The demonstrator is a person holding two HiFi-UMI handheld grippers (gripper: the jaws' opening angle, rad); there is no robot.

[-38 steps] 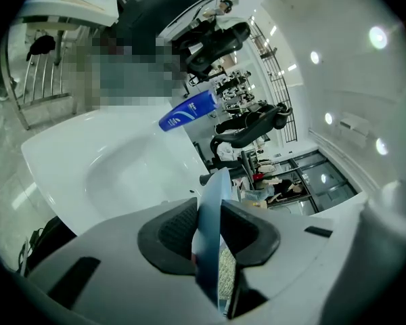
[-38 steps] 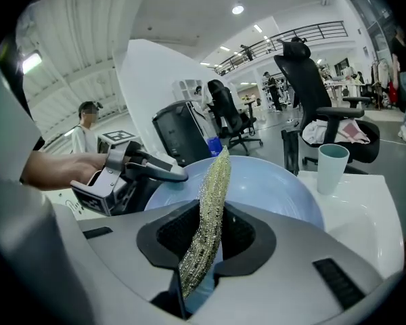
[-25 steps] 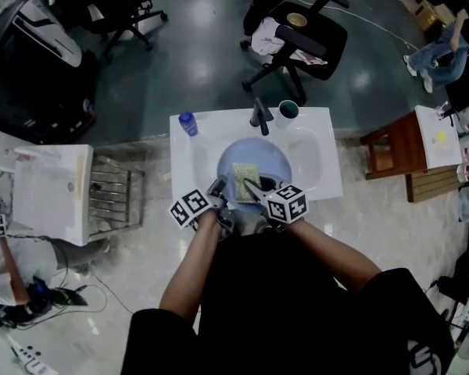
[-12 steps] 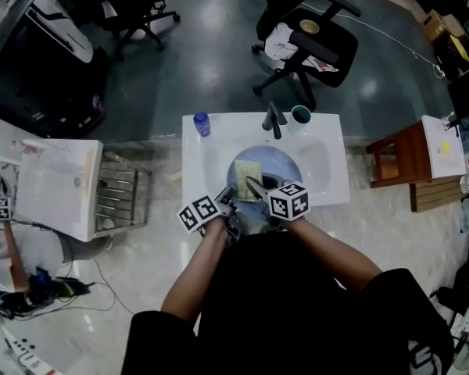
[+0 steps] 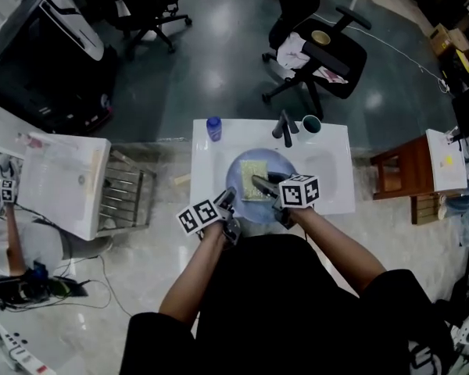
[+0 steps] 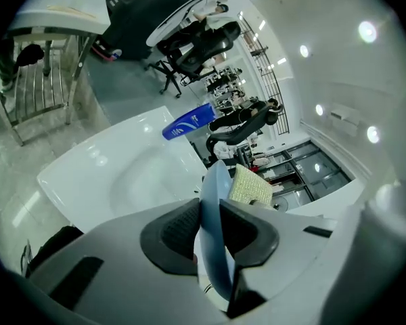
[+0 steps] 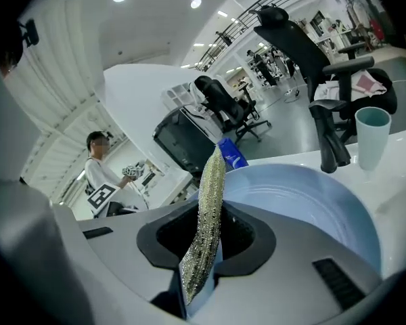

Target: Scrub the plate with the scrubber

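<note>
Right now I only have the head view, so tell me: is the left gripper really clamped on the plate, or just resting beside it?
Observer: Clamped. The left gripper view shows the left gripper with both pads pressed on the edge of the plate. Its jaws have just been closing further on that edge.
Operator: How does the right one hold the scrubber?
Observer: The right gripper pinches the scrubber edge-on. The scrubber stands up between the pads and pokes out past them.
Operator: What's the blue thing at the sink's back corner?
Observer: A blue bottle with white print on its side.
</note>
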